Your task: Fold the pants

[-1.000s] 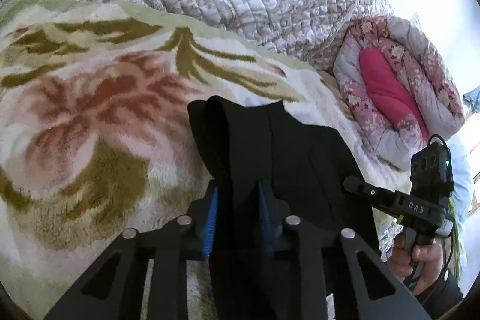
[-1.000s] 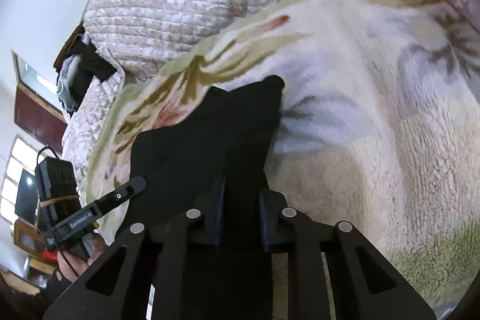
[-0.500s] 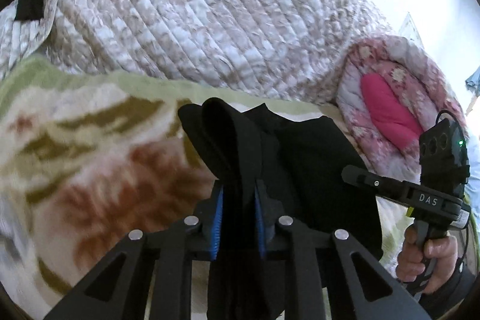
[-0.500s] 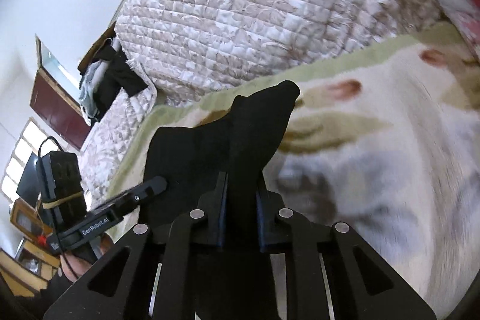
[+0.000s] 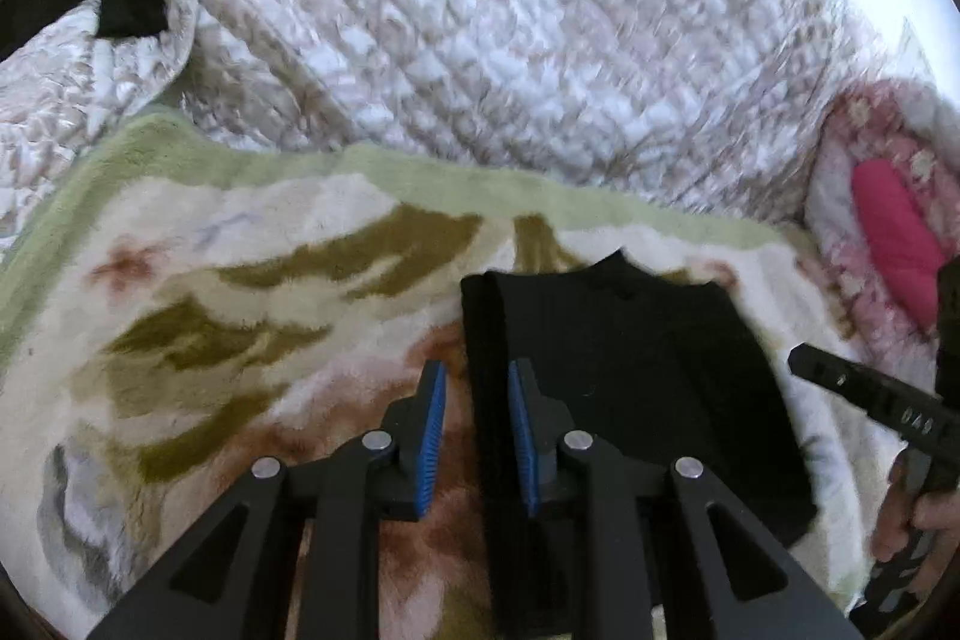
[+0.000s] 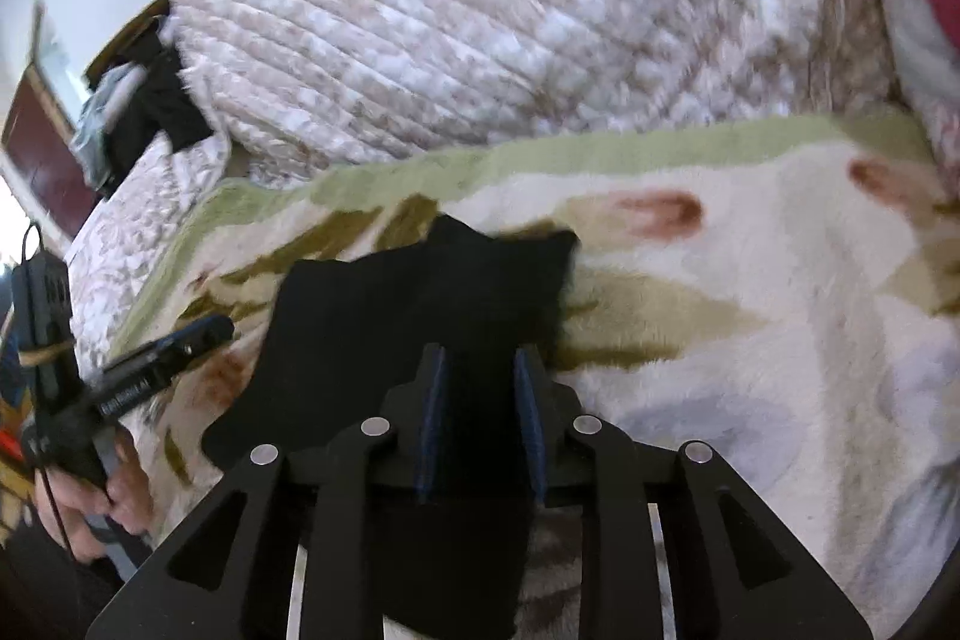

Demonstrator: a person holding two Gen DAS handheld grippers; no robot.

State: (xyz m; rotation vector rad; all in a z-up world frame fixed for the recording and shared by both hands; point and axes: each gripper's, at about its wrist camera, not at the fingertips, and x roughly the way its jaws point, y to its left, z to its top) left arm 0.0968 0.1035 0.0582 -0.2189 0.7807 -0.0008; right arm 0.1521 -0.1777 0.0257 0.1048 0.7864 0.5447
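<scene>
The black pants lie folded flat on the floral fleece blanket. My left gripper is open, its blue pads apart over the left edge of the pants, with nothing pinched. In the right wrist view the pants spread to the left. My right gripper is open with the right edge of the pants lying between its fingers. Each gripper shows in the other's view: the right one and the left one.
A quilted beige duvet is piled behind the blanket. A pink floral quilt sits at the right. Dark clothes hang at the far left. The fleece blanket spreads wide to the right of the pants.
Both grippers carried the held fold of the pants forward and down onto the blanket, then opened. The pants went from lifted and draped to lying flat.
</scene>
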